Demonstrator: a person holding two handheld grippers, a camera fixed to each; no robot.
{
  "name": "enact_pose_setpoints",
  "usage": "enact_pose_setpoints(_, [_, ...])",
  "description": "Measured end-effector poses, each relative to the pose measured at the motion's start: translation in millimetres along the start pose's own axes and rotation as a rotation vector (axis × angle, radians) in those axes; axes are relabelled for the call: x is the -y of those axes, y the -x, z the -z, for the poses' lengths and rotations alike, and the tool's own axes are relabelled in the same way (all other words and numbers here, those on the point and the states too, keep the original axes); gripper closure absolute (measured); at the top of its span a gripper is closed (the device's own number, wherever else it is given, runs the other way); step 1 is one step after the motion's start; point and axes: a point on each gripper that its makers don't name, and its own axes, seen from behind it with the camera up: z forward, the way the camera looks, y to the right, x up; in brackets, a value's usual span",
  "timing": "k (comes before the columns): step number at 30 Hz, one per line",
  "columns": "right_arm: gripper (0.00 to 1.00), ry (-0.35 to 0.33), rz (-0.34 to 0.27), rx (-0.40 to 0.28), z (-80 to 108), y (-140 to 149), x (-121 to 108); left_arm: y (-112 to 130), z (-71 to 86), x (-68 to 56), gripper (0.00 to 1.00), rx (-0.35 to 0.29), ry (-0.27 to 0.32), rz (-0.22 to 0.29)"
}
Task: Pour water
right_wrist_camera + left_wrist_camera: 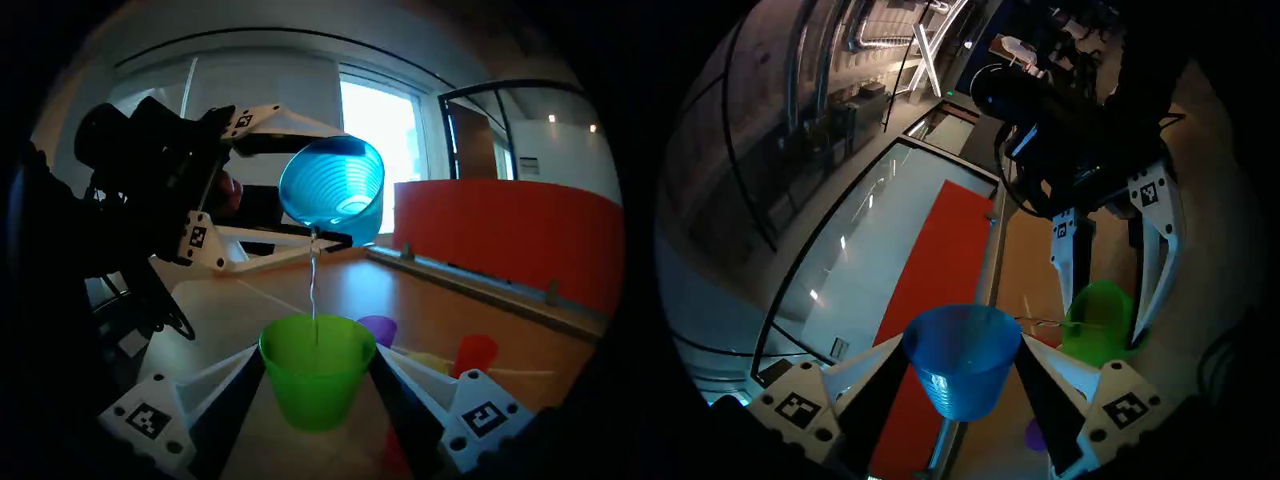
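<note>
Above the table [448, 308], your left gripper [960, 346] clamps the tilted blue cup [332, 188], a thin stream [311, 280] falling into the green cup [317, 384] gripped by your right gripper [317, 356]. Risk: tilt further or drift sideways and it misses the rim, spilling onto the table.

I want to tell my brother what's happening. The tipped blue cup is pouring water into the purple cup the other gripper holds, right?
Not quite. The tipped blue cup is pouring water into the green cup the right gripper holds, not the purple cup, which stands apart behind it. The right gripper view shows the stream landing there.
</note>
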Motion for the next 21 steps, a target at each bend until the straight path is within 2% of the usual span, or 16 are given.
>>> enact_pose_setpoints(11, [0.09,-0.001,0.0,0.0,-0.4,0.9,-0.1,0.3,0.6,0.4,0.13,0.0,-0.007,-0.021])
enact_pose_setpoints(21, [0.09,-0.002,0.001,0.001,-0.7,1.3,-0.6,-1.1,1.3,-6.0,0.14,-0.005,-0.004,-0.036])
